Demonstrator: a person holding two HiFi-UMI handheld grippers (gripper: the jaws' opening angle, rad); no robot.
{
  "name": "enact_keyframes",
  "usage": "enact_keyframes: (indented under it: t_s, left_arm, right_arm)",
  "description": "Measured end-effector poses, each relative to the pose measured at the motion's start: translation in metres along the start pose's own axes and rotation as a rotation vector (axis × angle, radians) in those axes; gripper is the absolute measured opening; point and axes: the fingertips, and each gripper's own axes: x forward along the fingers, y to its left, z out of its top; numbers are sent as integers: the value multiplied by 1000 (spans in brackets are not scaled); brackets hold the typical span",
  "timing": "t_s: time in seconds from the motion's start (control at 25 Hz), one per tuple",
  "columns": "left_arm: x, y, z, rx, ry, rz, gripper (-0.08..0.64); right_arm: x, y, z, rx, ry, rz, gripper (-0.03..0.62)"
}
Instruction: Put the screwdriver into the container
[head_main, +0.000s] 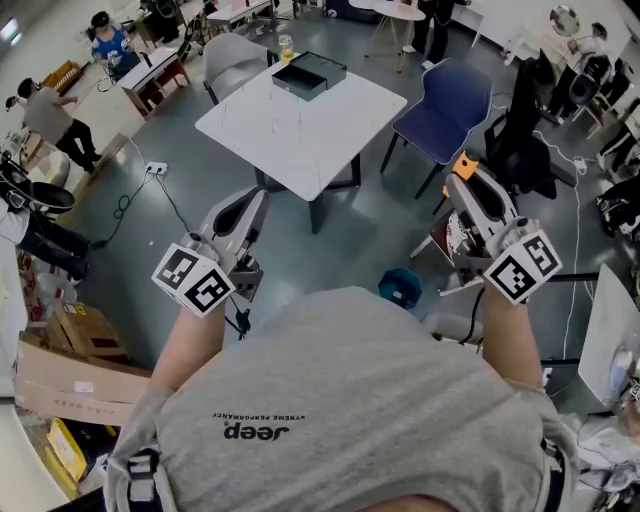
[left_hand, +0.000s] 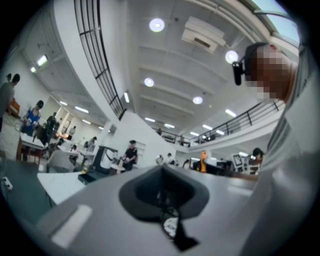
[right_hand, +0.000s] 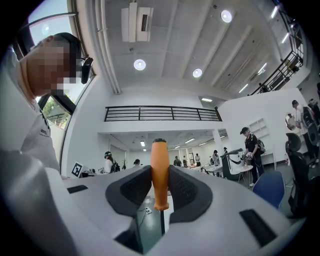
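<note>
1. The screwdriver (right_hand: 160, 165) stands upright between the jaws of the right gripper (head_main: 462, 188). The two pads are clamped on the sides of its handle. The butt end sticks out past the jaw tips and the thin shaft runs back toward the gripper's body.
2. The container (head_main: 309, 76) is well away from that tool. It sits near the far edge of the white table (head_main: 300, 140), while the gripper and screwdriver hang over the bare floor on the near right side of the table.
3. The left gripper (head_main: 252, 200) is raised on the other side with its jaws pressed together and nothing between them. A small dark tag dangles below the pads, too blurred to make out.
4. The screwdriver's handle is smooth orange plastic, rounded, with a dark cap at the end, and its shaft is a slim dark metal rod.
5. The right gripper's pads are dark with a fine grid texture, set in a pale grey, smooth shell.
6. The container is a shallow black rectangular tray with low walls. The table top is square, flat and matte white.
7. By count there are one screwdriver, one container and two grippers.
8. Each gripper carries one marker cube, the left one (head_main: 195, 278) and the right one (head_main: 522, 265).
9. A blue chair (head_main: 445, 105) and a grey chair (head_main: 232, 55) stand by the table. A small jar (head_main: 286, 46) stands just behind the container.
</note>
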Motion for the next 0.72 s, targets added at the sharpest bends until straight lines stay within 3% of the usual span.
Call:
enact_keyframes:
  t_s: [0.16,0.4,0.72]
  left_arm:
    - [13,-11,-9,4,13,-1,2]
    - [25,8,-14,3,28,20,2]
    - [52,100,-17,-19,28,9,2]
  right_arm:
    - [-11,-12,-5,10,-1,11,100]
    - [2,-31,-13,27,-4,12,100]
    - [81,-57,-35,40,18,1,100]
